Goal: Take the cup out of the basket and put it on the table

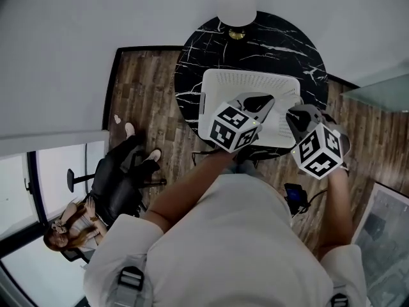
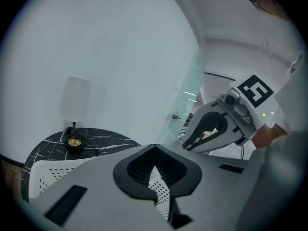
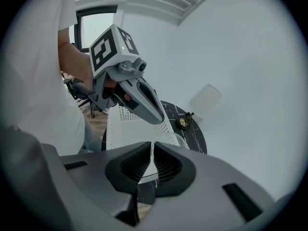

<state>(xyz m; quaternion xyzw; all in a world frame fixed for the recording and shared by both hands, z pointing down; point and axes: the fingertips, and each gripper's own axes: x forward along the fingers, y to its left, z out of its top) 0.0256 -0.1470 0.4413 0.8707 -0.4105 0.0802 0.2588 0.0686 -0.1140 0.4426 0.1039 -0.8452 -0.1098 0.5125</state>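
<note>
A white perforated basket point(image 1: 255, 82) stands on the round black marble table point(image 1: 281, 37). In the right gripper view a clear cup point(image 3: 174, 137) shows as a glassy curved rim right at my jaws, over the basket point(image 3: 125, 129). My right gripper point(image 3: 152, 148) has only a thin slit between its jaws and appears shut on the cup's wall. In the head view it point(image 1: 297, 115) hangs at the basket's right edge, where the cup is hard to make out. My left gripper point(image 1: 259, 101) hovers over the basket's middle, shut and empty point(image 2: 154, 150).
A white-shaded lamp point(image 1: 236, 2) with a brass base stands at the table's far edge. A person sits in a black chair point(image 1: 115, 184) at the lower left on the wooden floor. A glass panel point(image 1: 377, 91) is at the right, a dark device point(image 1: 295, 197) below the table.
</note>
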